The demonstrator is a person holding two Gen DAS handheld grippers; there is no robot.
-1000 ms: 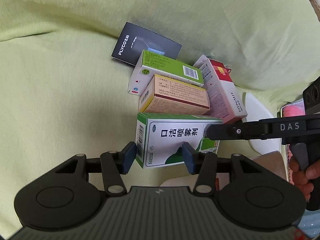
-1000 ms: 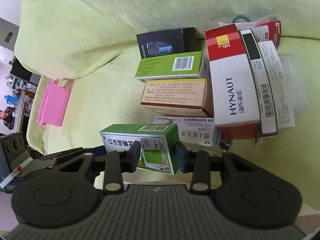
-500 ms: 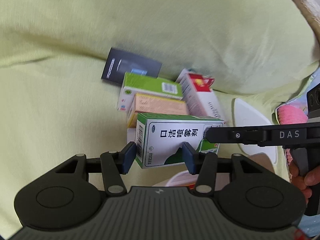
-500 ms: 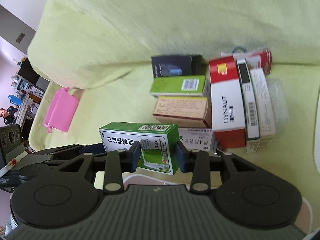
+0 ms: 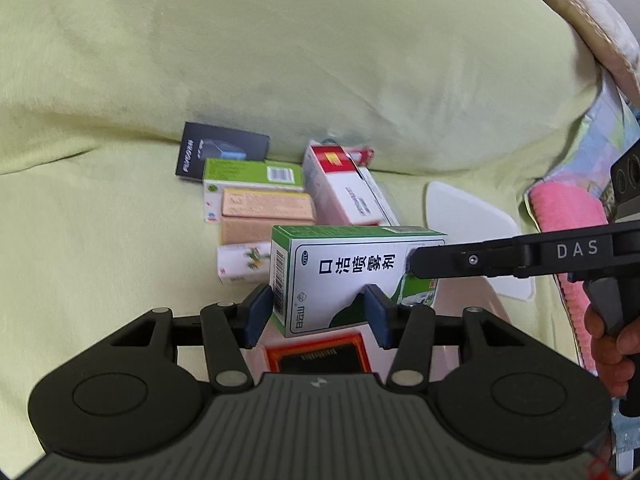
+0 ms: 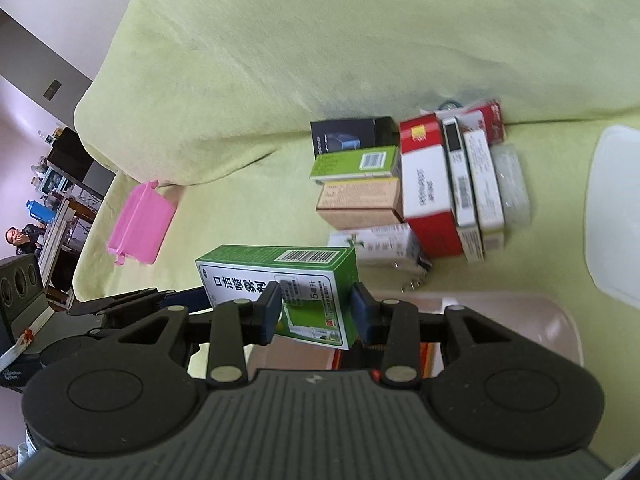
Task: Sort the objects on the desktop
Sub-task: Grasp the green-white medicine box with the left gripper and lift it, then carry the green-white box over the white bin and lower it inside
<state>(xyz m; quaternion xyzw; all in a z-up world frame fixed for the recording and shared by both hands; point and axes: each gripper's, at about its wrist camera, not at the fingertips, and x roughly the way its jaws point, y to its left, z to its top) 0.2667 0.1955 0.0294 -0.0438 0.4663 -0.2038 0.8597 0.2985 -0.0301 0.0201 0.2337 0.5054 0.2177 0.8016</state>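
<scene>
At centre frame, the green-and-white box sits clamped between the right gripper pads; the left gripper also grips its other end.

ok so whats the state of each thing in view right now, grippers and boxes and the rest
green and white spray box: lifted off the cloth, held at both ends
left gripper: shut on the box's barcode end
right gripper: shut on the box's other end
pink bin: open, below the held box, something orange and black inside
white lid: lying flat on the cloth
other boxes: closed, lying packed side by side
pink tray: lying apart
</scene>
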